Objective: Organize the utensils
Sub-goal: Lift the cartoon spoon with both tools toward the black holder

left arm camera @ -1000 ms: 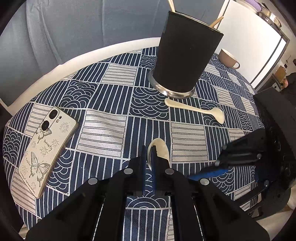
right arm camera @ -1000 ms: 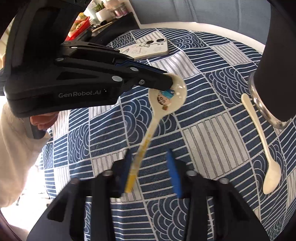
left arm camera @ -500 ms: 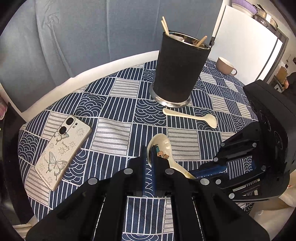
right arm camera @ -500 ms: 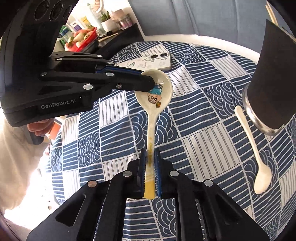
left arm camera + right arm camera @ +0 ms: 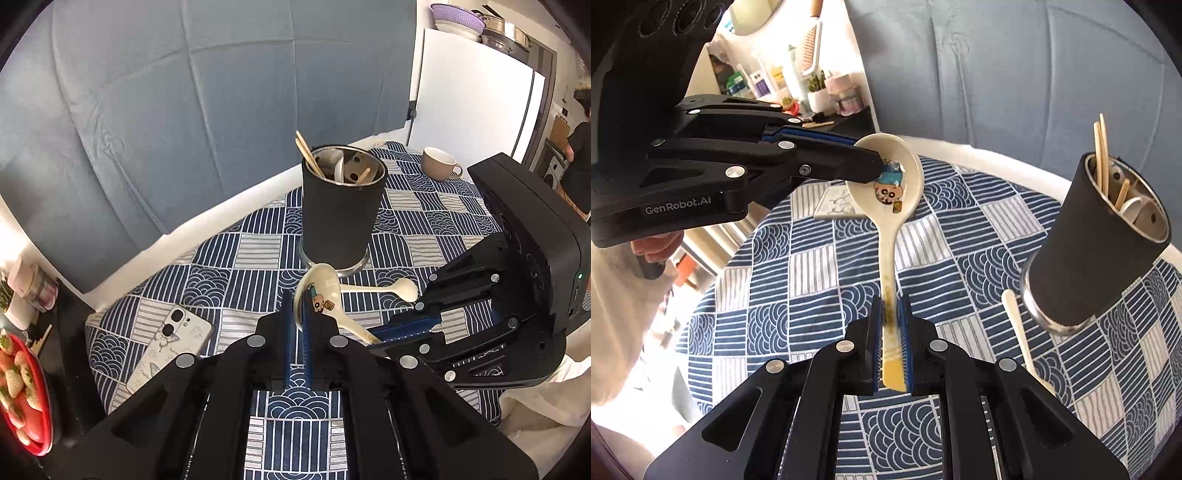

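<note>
A cream ceramic spoon with a cartoon print point(image 5: 888, 199) hangs in the air between both grippers. My left gripper point(image 5: 298, 295) is shut on the rim of its bowl point(image 5: 318, 291). My right gripper point(image 5: 889, 306) is shut on its handle end. The black utensil cup point(image 5: 340, 214) stands on the patterned tablecloth behind the spoon and holds chopsticks and other utensils; it also shows at the right in the right wrist view point(image 5: 1097, 243). A second plain cream spoon point(image 5: 384, 290) lies flat on the cloth beside the cup's base.
A phone in a butterfly case point(image 5: 170, 343) lies on the cloth at the left. A beige mug point(image 5: 439, 164) stands at the far right. A red plate of strawberries point(image 5: 22, 384) sits on a side shelf at the left edge.
My right gripper closed on the spoon's handle. Both grippers have lifted the spoon well above the cloth, so the cup's open top now shows.
</note>
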A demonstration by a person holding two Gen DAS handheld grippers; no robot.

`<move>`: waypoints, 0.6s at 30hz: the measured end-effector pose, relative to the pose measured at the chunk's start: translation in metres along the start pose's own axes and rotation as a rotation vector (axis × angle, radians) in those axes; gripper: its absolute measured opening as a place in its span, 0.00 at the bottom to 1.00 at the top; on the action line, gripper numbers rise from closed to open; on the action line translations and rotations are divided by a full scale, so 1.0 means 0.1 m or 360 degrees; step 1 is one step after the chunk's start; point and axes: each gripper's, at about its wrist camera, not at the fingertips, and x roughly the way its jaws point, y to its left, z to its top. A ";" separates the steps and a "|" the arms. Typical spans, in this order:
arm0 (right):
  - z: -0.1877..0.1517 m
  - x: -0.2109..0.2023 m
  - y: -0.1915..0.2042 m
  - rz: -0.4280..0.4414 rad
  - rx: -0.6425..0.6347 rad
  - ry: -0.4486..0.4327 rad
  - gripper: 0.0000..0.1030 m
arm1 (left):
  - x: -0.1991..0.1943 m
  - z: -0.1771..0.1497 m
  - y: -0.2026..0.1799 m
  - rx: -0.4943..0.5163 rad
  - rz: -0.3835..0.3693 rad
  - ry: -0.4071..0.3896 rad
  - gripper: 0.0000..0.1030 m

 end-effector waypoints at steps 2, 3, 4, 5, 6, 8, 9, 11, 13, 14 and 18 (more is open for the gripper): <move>0.05 -0.09 -0.03 -0.0023 -0.0029 -0.0033 0.08 | -0.08 0.10 -0.05 0.0027 0.0015 -0.0023 0.05; 0.08 -0.14 -0.05 -0.0024 -0.0041 -0.0049 0.08 | -0.11 0.16 -0.07 0.0036 0.0021 -0.0031 0.05; 0.10 -0.19 -0.07 -0.0025 -0.0050 -0.0064 0.08 | -0.14 0.21 -0.09 0.0044 0.0026 -0.0039 0.05; 0.12 -0.24 -0.09 -0.0030 -0.0061 -0.0079 0.08 | -0.16 0.26 -0.11 0.0047 0.0033 -0.0046 0.05; 0.15 -0.28 -0.12 -0.0033 -0.0073 -0.0094 0.08 | -0.17 0.31 -0.13 0.0051 0.0045 -0.0051 0.05; 0.20 -0.37 -0.16 -0.0043 -0.0103 -0.0122 0.08 | -0.20 0.41 -0.18 0.0062 0.0079 -0.0062 0.05; 0.23 -0.42 -0.19 -0.0046 -0.0119 -0.0135 0.08 | -0.21 0.47 -0.20 0.0063 0.0095 -0.0066 0.05; 0.28 -0.52 -0.26 -0.0060 -0.0146 -0.0161 0.08 | -0.25 0.58 -0.26 0.0068 0.0122 -0.0084 0.05; 0.32 -0.63 -0.34 -0.0059 -0.0161 -0.0191 0.08 | -0.30 0.69 -0.33 0.0070 0.0144 -0.0100 0.05; 0.35 -0.68 -0.38 -0.0061 -0.0172 -0.0207 0.08 | -0.32 0.75 -0.35 0.0069 0.0148 -0.0107 0.05; 0.43 -0.85 -0.56 -0.0068 -0.0217 -0.0263 0.08 | -0.34 1.01 -0.43 0.0062 0.0188 -0.0123 0.05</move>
